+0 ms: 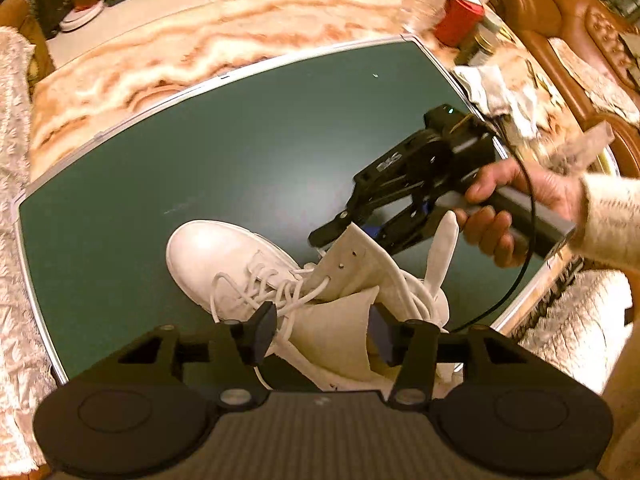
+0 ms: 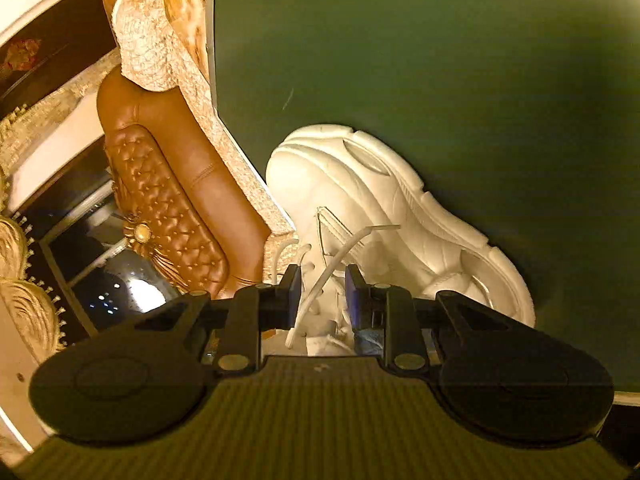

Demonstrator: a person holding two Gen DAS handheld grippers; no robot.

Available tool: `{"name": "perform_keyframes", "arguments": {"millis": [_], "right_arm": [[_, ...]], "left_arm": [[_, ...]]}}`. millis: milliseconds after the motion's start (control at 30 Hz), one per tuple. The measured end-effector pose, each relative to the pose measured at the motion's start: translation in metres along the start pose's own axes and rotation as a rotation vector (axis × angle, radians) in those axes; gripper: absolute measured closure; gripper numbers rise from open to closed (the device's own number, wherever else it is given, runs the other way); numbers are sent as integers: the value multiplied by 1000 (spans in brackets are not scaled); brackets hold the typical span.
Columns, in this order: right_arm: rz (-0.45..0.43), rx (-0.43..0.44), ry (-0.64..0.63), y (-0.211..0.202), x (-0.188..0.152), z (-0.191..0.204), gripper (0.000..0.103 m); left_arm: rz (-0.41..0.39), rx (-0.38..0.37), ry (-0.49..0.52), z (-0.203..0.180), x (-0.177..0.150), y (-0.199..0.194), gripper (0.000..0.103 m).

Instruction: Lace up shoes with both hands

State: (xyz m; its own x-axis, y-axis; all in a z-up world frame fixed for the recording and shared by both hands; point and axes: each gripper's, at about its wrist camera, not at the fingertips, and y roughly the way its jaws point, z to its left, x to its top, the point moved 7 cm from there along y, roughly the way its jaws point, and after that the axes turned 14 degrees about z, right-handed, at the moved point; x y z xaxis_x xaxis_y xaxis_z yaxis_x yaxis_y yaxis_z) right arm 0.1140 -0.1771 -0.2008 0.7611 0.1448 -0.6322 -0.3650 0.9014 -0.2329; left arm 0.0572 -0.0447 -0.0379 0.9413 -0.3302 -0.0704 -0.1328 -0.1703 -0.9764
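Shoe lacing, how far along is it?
Done: the white shoe has its lower eyelets laced. In hand: a loose lace end lies between the right gripper's parted jaws. Left: the upper eyelets are empty, and no bow is tied.

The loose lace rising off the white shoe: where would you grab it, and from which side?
Grip the lace below its free tip, where it stands clear of the shoe. Come from above, fingers either side of the strand, as the right gripper straddles it; lower down it crosses other lacing.
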Motion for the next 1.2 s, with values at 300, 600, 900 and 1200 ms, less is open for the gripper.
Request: {"name": "perform_keyframes", "arguments": {"millis": [300, 600, 900, 1200], "right_arm": [[-273, -393, -368, -19, -33, 56, 98], [-634, -819, -654, -59, -70, 121, 99], [-684, -650, -547, -39, -85, 111, 99], [-745, -789, -617, -46, -79, 111, 99]], "left_arm": [[-48, -2, -44, 4, -6, -5, 39], [-65, -133, -78, 6, -13, 7, 40], [-33, -92, -152, 7, -14, 29, 47], [-104, -73, -91, 13, -34, 33, 73]]}}
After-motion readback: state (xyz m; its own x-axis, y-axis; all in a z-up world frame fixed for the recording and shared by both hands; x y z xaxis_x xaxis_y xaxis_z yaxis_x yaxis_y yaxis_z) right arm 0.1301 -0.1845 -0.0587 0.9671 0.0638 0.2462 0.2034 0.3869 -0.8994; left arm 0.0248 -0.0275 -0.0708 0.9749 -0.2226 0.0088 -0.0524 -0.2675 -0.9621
